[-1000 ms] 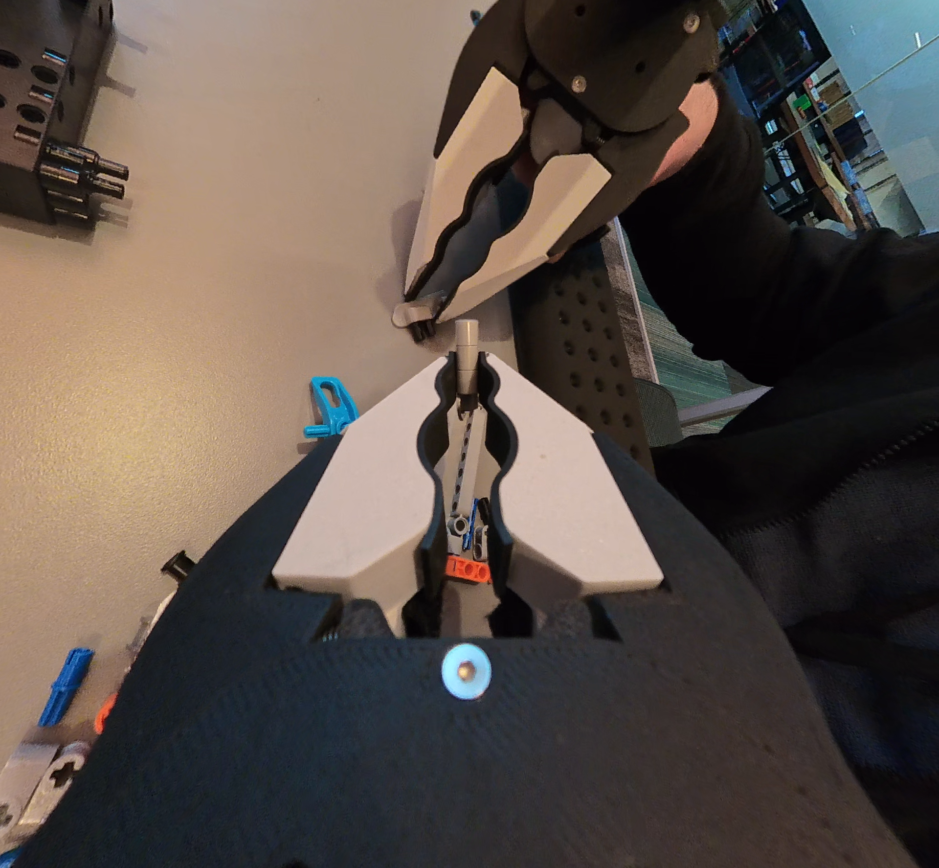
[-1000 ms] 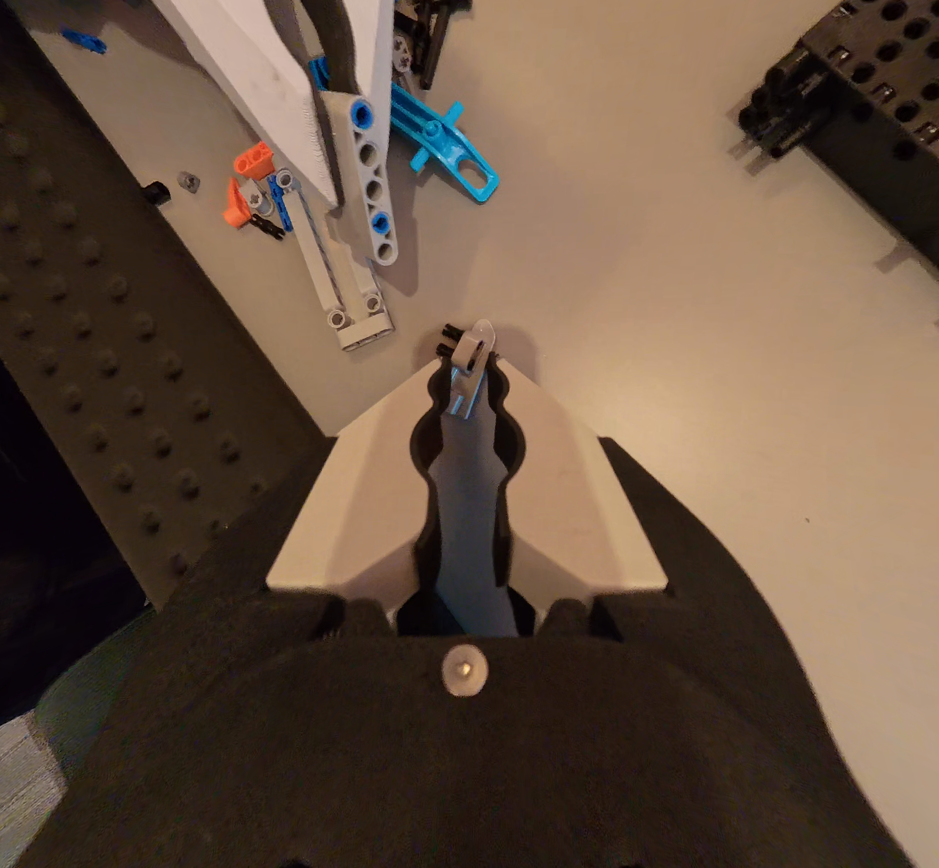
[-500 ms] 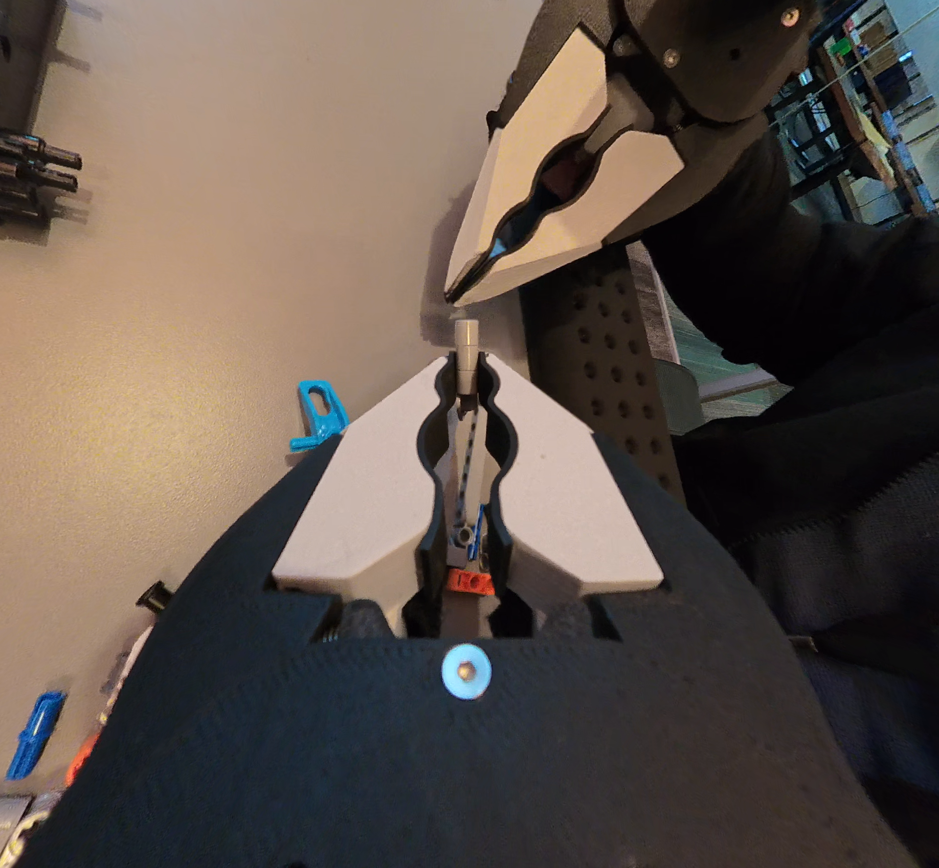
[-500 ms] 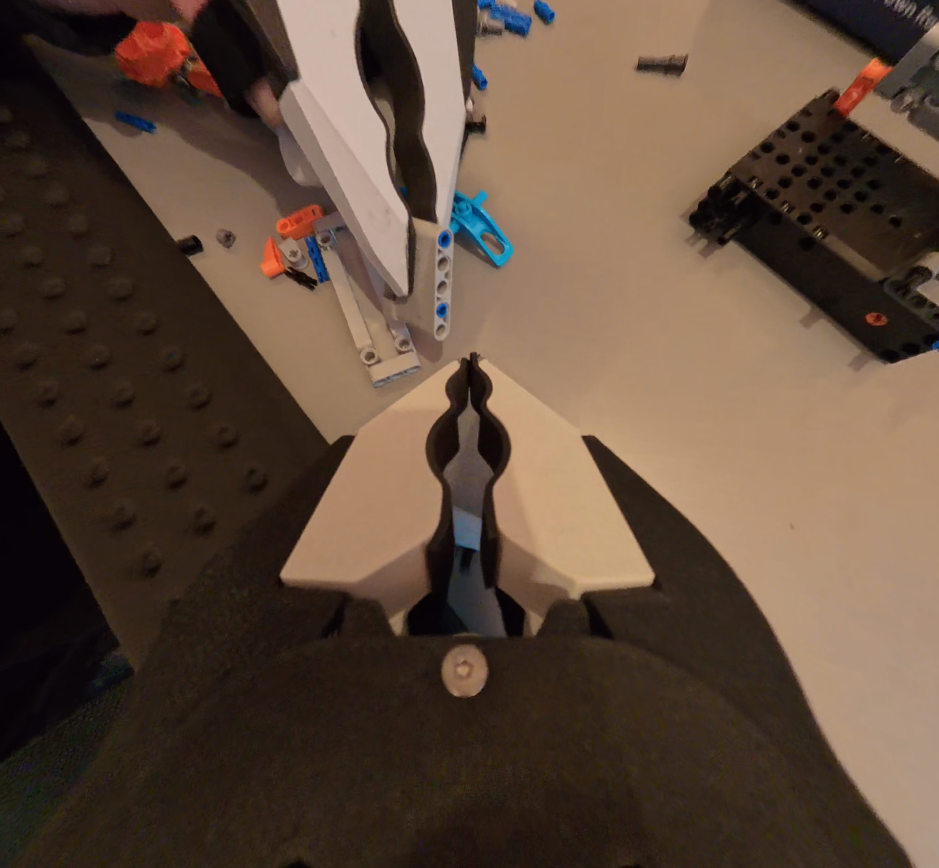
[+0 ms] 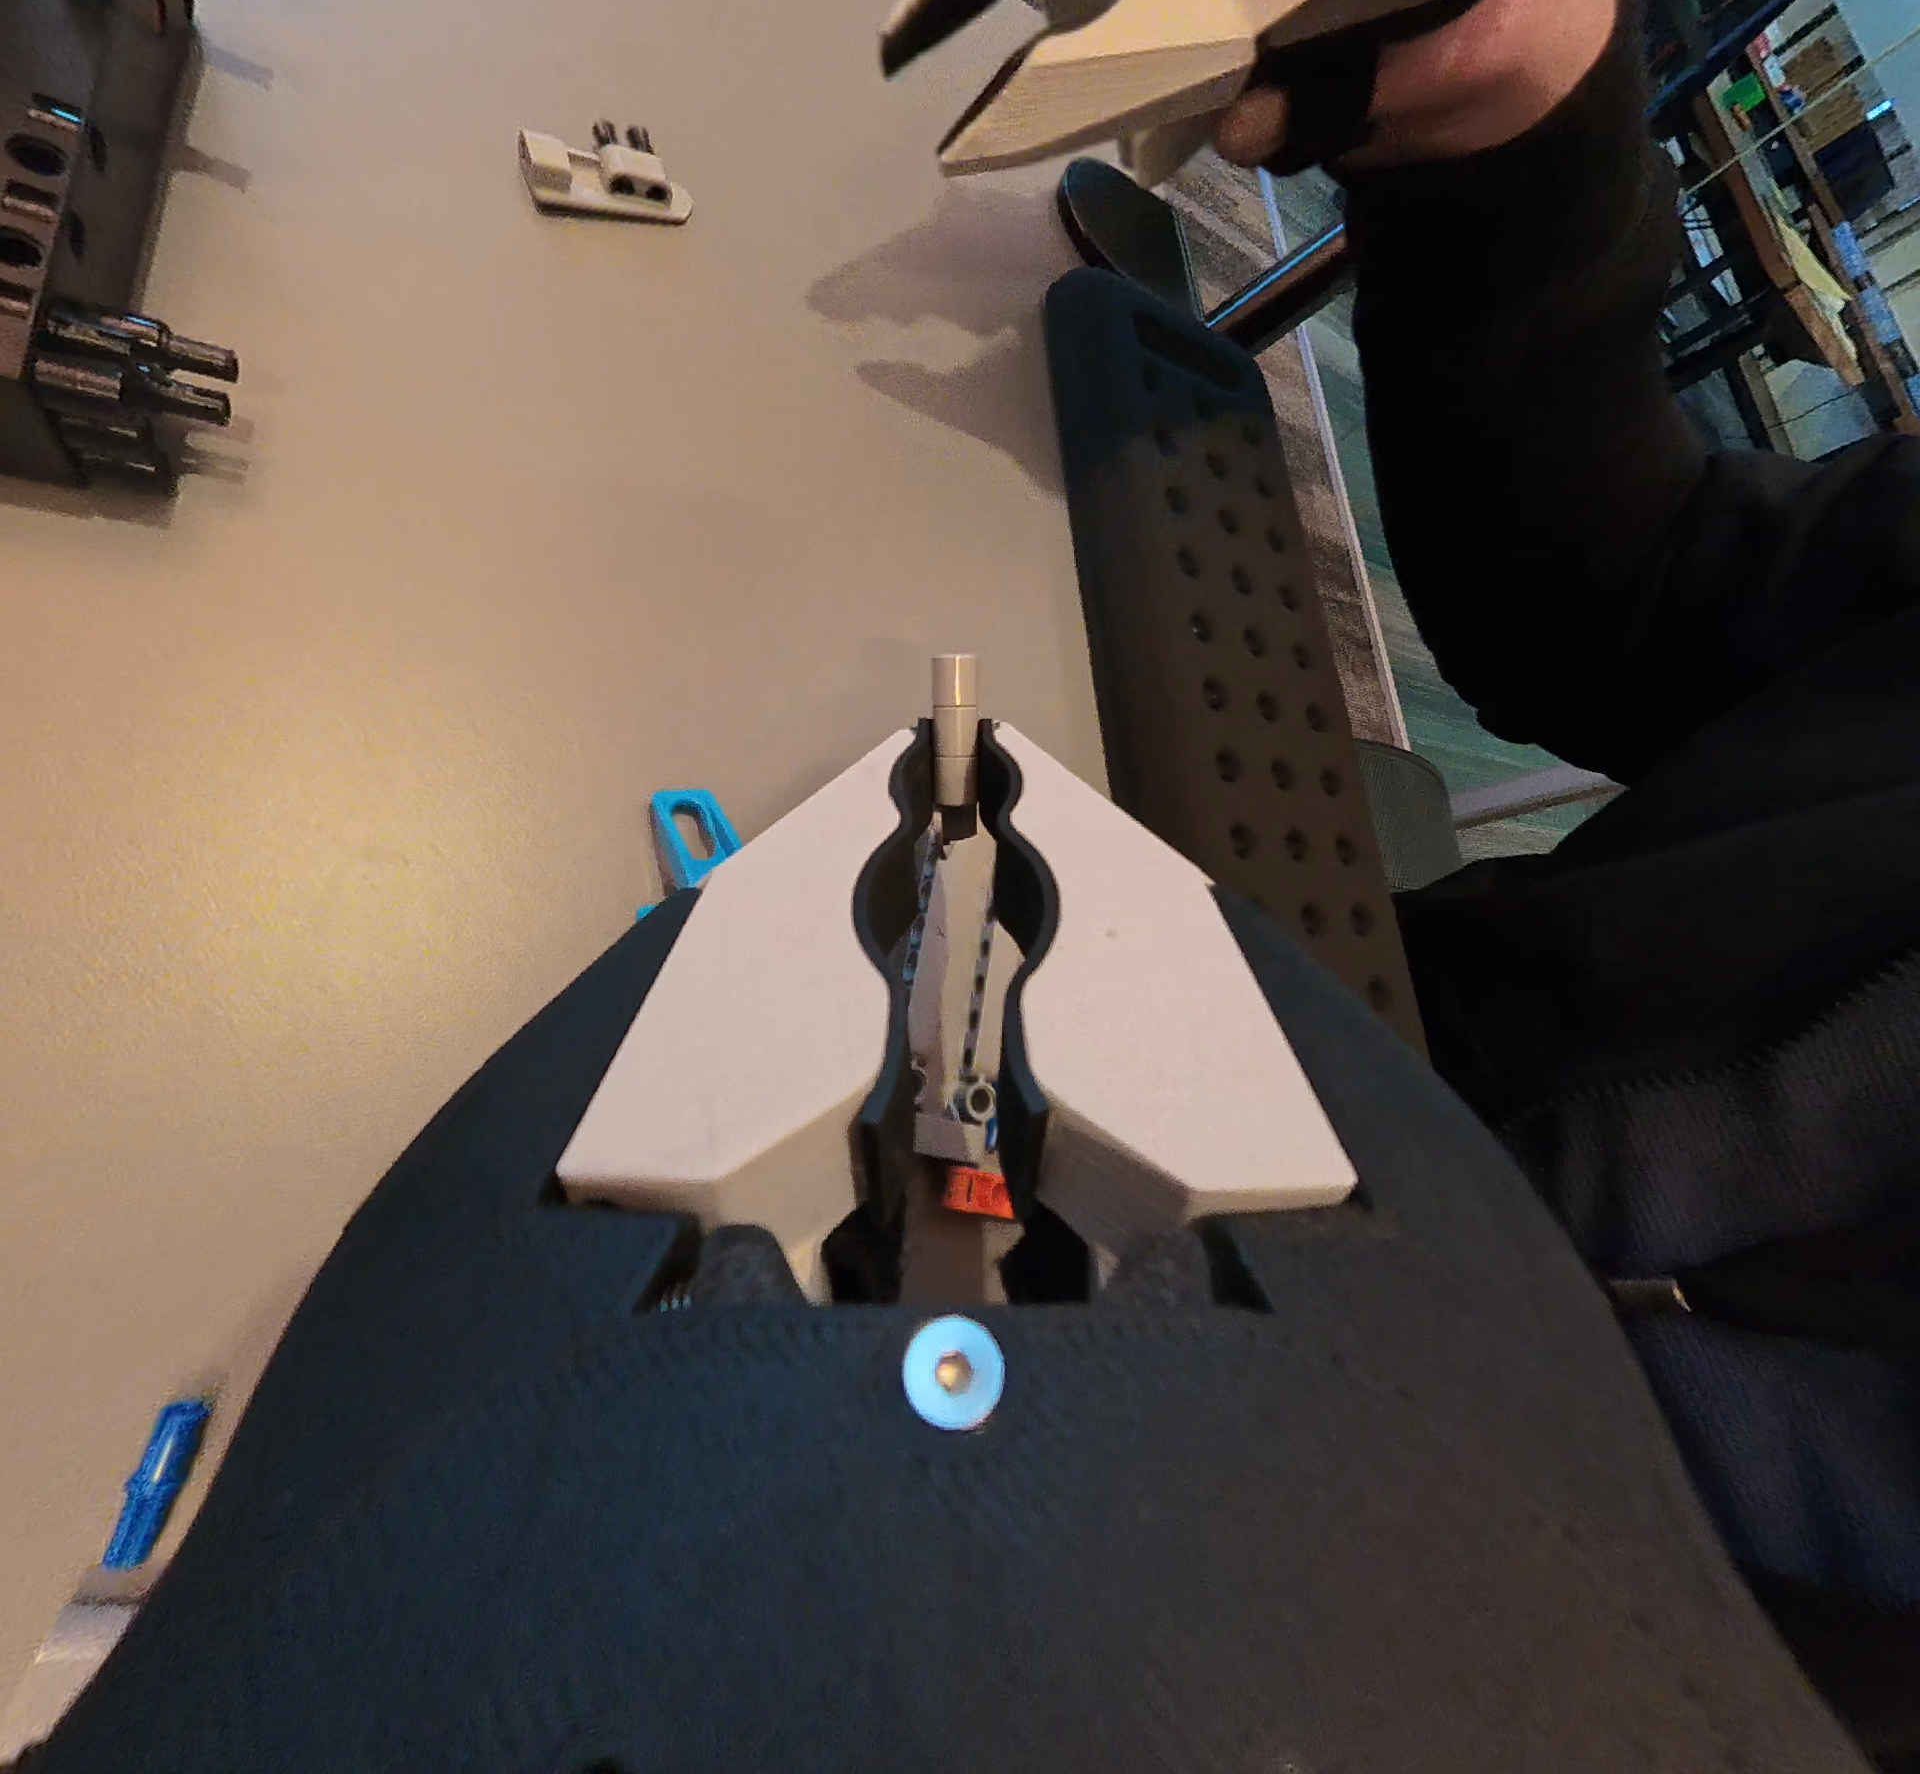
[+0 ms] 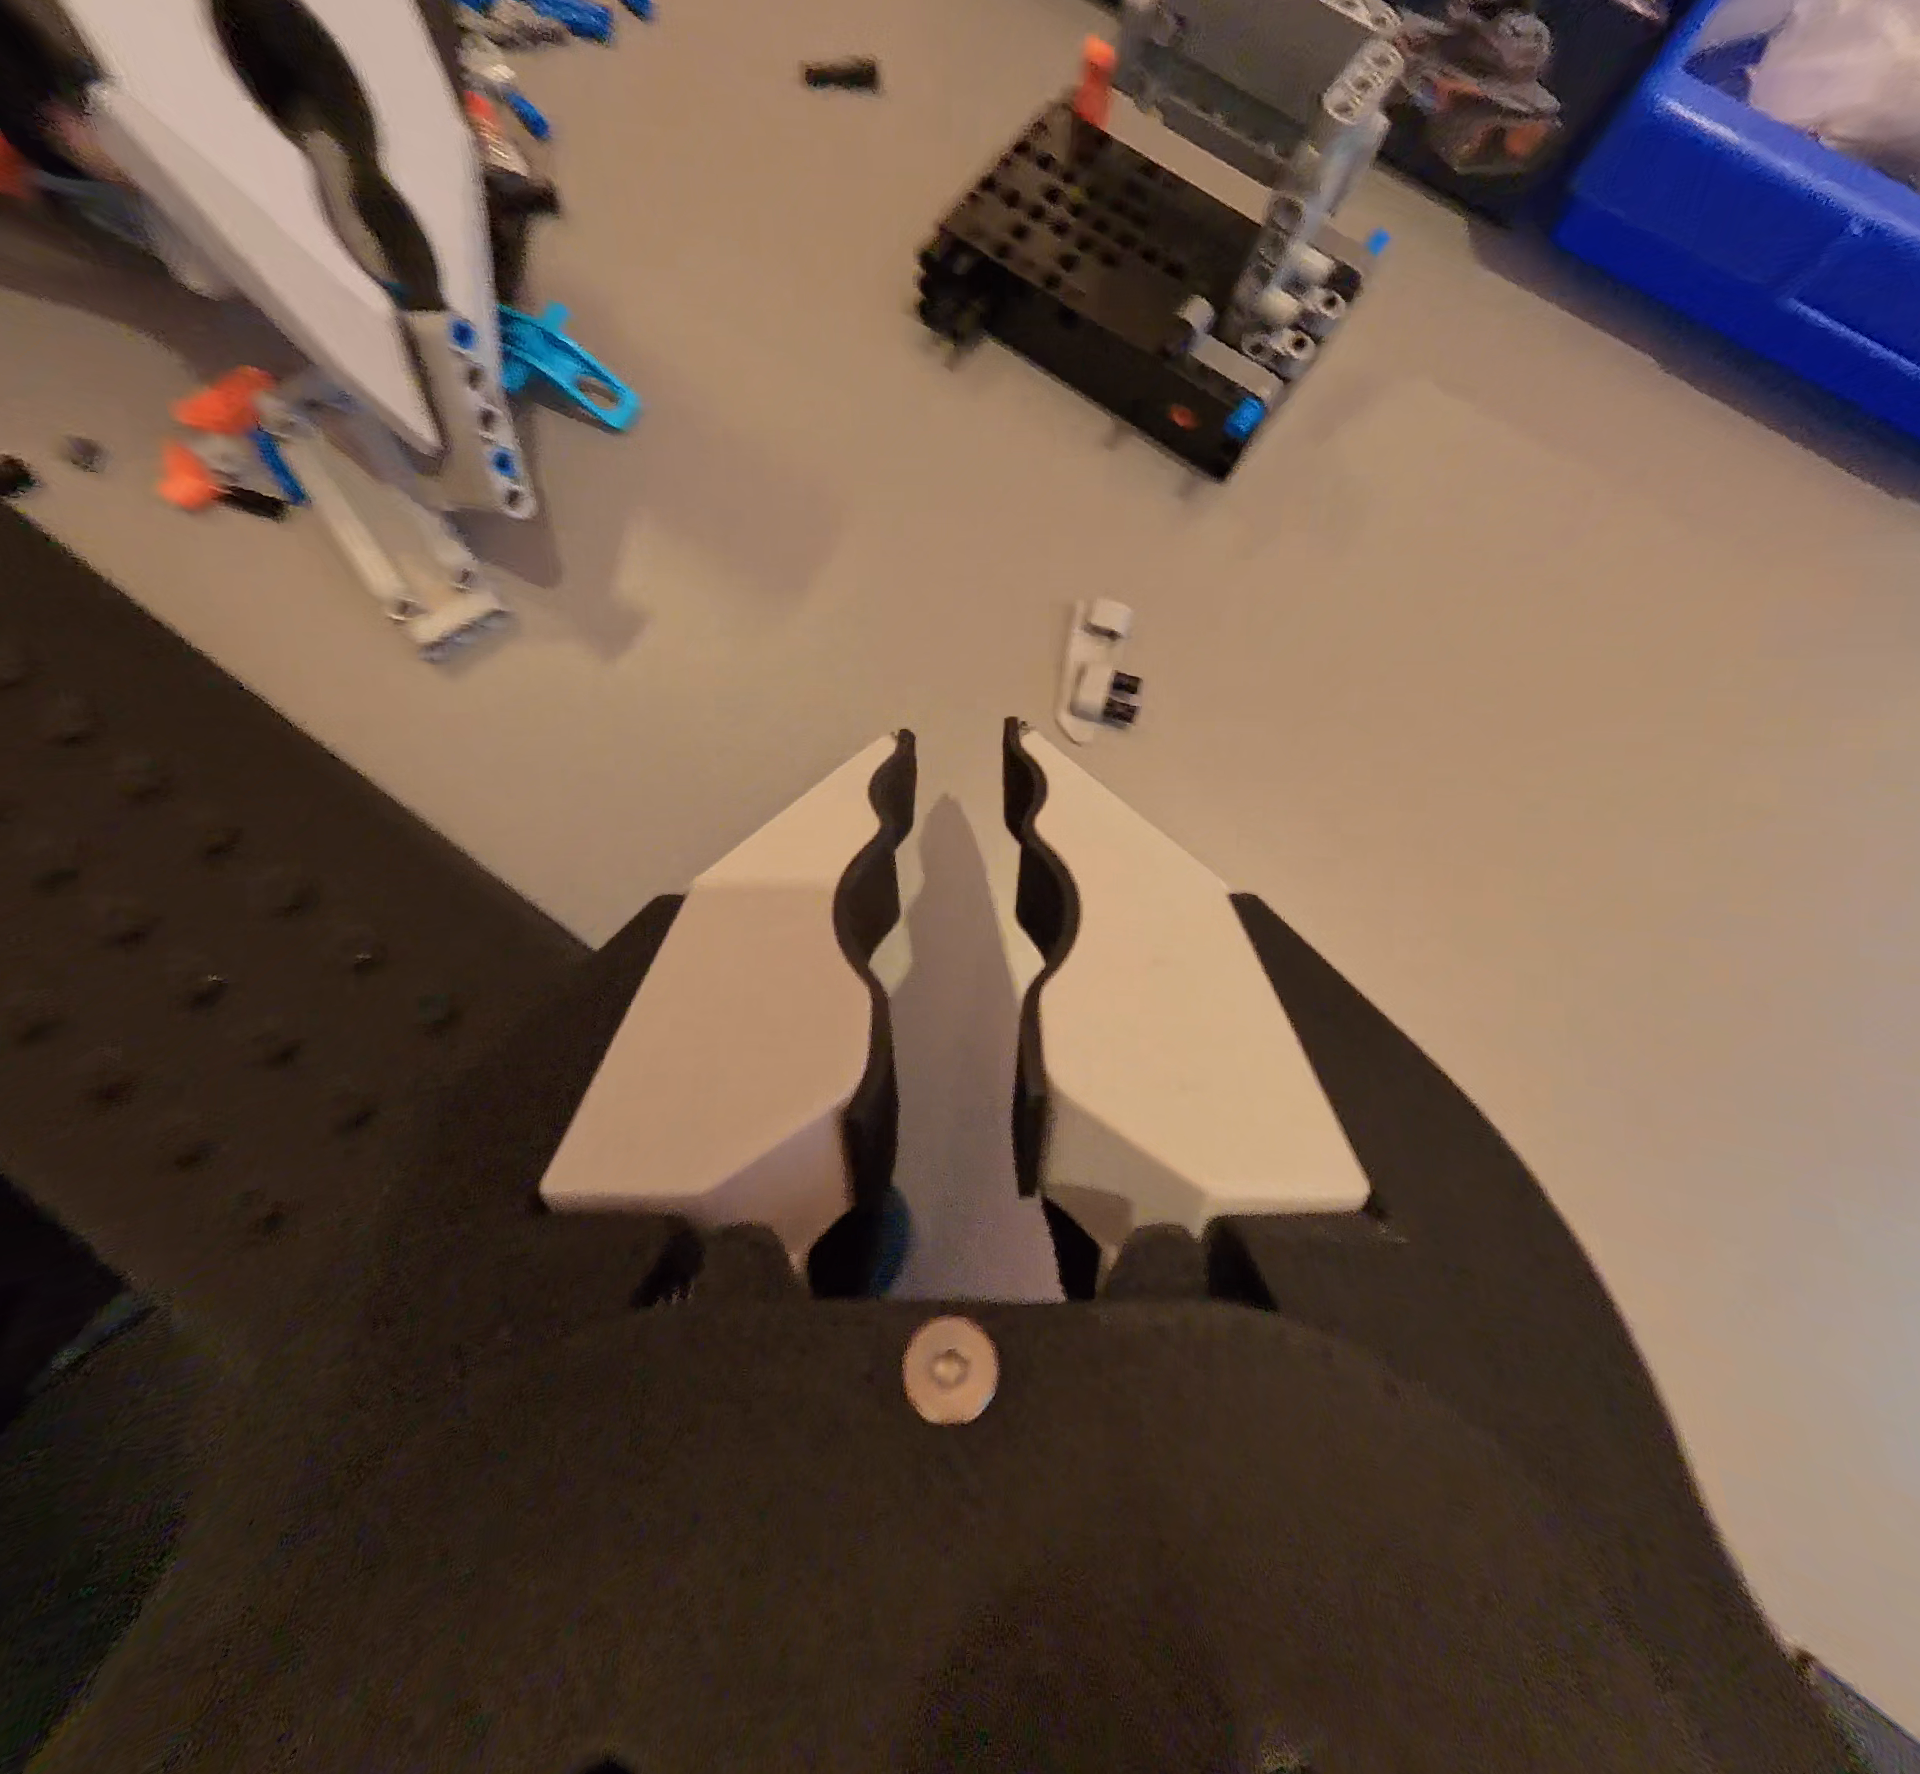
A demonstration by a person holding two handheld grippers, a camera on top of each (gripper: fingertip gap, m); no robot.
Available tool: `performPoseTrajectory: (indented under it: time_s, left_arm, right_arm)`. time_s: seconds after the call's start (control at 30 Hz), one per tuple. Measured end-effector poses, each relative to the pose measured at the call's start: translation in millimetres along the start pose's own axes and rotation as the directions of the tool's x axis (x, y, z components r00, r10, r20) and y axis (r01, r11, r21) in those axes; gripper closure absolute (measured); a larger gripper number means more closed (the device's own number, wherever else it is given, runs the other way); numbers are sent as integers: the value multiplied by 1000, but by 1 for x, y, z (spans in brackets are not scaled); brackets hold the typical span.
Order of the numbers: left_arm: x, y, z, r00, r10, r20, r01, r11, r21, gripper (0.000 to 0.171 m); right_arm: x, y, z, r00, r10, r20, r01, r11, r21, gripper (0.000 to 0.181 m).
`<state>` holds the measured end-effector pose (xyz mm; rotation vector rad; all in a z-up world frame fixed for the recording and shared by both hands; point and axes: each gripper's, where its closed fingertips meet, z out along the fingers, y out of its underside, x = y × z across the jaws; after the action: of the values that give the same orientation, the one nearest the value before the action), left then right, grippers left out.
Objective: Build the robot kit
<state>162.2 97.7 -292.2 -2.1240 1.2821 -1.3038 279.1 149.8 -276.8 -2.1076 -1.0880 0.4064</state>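
Observation:
My left gripper (image 5: 954,737) is shut on a grey holed beam (image 5: 954,698), seen end-on, whose tip sticks out past the fingertips. In the right wrist view the left gripper (image 6: 442,374) stands at the upper left with the beam (image 6: 486,420) and its blue pins pointing down at the table. My right gripper (image 6: 958,737) is open and empty, held above the table. A small grey piece with black pins (image 6: 1099,675) lies on the table just past its right fingertip. The piece (image 5: 603,176) and the raised right gripper (image 5: 914,109) also show in the left wrist view.
A black holed block with grey beams (image 6: 1122,290) stands mid-table; it shows at the left edge of the left wrist view (image 5: 62,166). A cyan piece (image 6: 566,368), orange bits (image 6: 208,405), a long grey beam (image 6: 405,550), a blue bin (image 6: 1766,166) and a black chair armrest (image 5: 1226,581) are around. About 12 cm separates my left fingertips from my right.
My right gripper was shut on the small grey piece; now it is open, raised and drawn back, and the piece lies on the table. My left gripper still grips the beam.

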Motion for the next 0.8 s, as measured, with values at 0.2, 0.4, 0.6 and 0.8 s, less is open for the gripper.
performPoseTrajectory:
  time_s: [0.2, 0.4, 0.6, 0.8]
  left_arm:
    - [-7, -2, 12, 999, 1, 47, 1, 999, -40, 167]
    - [-14, -8, 22, 998, -45, 50, 48, 996, -79, 167]
    - [-17, -7, 25, 996, 20, 84, -9, 992, -122, 161]
    - [-21, -9, 20, 988, 81, 132, -64, 990, -129, 144]
  right_arm:
    - [25, 9, 36, 993, -49, -110, 37, 994, -106, 160]
    - [35, 14, 58, 996, 13, -92, -26, 990, -140, 171]
    - [25, 10, 53, 998, -40, -57, 33, 993, -110, 177]
    - [-10, -11, 33, 970, -242, -26, 243, 970, 14, 177]
